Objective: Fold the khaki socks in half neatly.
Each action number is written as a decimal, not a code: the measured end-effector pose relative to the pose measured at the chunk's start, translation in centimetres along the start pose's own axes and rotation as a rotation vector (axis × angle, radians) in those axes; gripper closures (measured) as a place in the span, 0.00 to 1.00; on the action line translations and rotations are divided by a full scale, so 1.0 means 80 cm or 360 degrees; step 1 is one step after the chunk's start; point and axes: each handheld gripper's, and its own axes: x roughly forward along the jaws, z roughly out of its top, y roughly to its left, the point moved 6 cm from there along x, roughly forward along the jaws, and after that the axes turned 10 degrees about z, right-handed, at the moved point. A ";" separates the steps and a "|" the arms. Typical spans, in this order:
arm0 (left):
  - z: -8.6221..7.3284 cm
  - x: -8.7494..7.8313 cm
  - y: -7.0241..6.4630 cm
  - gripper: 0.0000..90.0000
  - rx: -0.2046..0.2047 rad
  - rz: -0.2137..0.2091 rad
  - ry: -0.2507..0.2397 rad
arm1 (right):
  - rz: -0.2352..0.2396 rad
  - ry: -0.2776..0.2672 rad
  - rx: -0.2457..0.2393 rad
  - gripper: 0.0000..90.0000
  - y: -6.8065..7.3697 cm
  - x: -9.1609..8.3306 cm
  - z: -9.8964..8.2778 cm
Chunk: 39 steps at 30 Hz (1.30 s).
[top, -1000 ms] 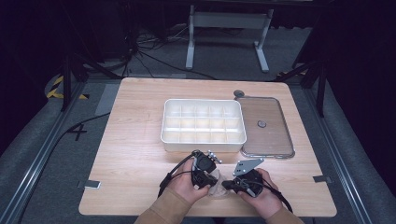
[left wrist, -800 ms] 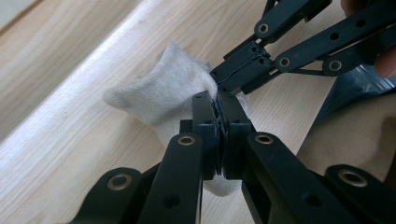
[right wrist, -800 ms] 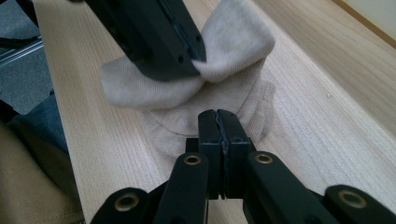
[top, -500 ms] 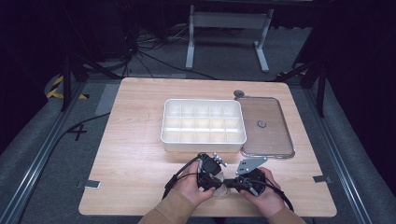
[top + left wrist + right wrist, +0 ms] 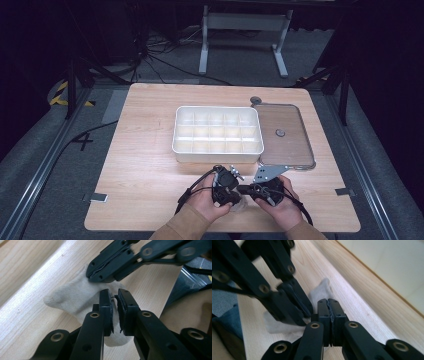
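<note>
You're at a lab-style recording rig, not a home or kitchen. Landmark is the wooden table (image 5: 150, 150): bare light-wood top, standing on grey carpeted floor. Metal rails (image 5: 45, 165) run along the floor on either side of the table, and a "4" marking (image 5: 82, 141) sits on the floor to its left. Beyond the table's far edge you've got tangled black cables (image 5: 150, 55) and a grey metal stand (image 5: 240, 30); black-and-yellow hazard tape (image 5: 62, 92) is off the far-left corner. Surroundings are dark, lighting falls on the table. Tape tabs (image 5: 97, 197) lie at its near corners.
</note>
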 end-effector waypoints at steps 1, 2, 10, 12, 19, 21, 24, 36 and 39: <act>0.000 -0.003 0.000 0.89 -0.0019 -0.0018 -0.0023 | -0.0001 0.0016 0.0004 1.00 -0.001 0.001 -0.002; 0.000 -0.008 0.001 0.89 -0.0028 -0.0036 -0.0031 | -0.0005 0.0020 -0.0001 1.00 -0.001 0.001 -0.002; -0.007 -0.024 0.024 0.88 -0.0123 -0.0038 -0.0024 | 0.0002 0.0052 0.0001 1.00 0.001 0.006 -0.005; -0.012 -0.026 0.027 0.88 -0.0154 -0.0046 0.0008 | 0.0008 0.0049 -0.0007 1.00 0.002 0.004 -0.005; -0.028 -0.038 0.036 0.81 -0.0238 -0.0072 0.0175 | 0.0043 0.0078 -0.0019 1.00 0.008 0.003 -0.007; -0.030 -0.035 0.034 0.78 -0.0257 -0.0088 0.0195 | 0.0047 0.0098 -0.0016 1.00 0.008 0.006 -0.010; -0.031 -0.027 0.029 0.75 -0.0250 -0.0111 0.0230 | 0.0048 0.0106 -0.0012 1.00 0.009 0.008 -0.010; -0.027 -0.023 0.030 0.97 -0.0192 -0.0011 0.0205 | 0.0074 0.0111 -0.0035 1.00 0.016 0.007 -0.007; -0.025 -0.026 0.031 0.97 -0.0198 0.0008 0.0173 | 0.0090 0.0154 -0.0034 1.00 0.018 0.010 -0.010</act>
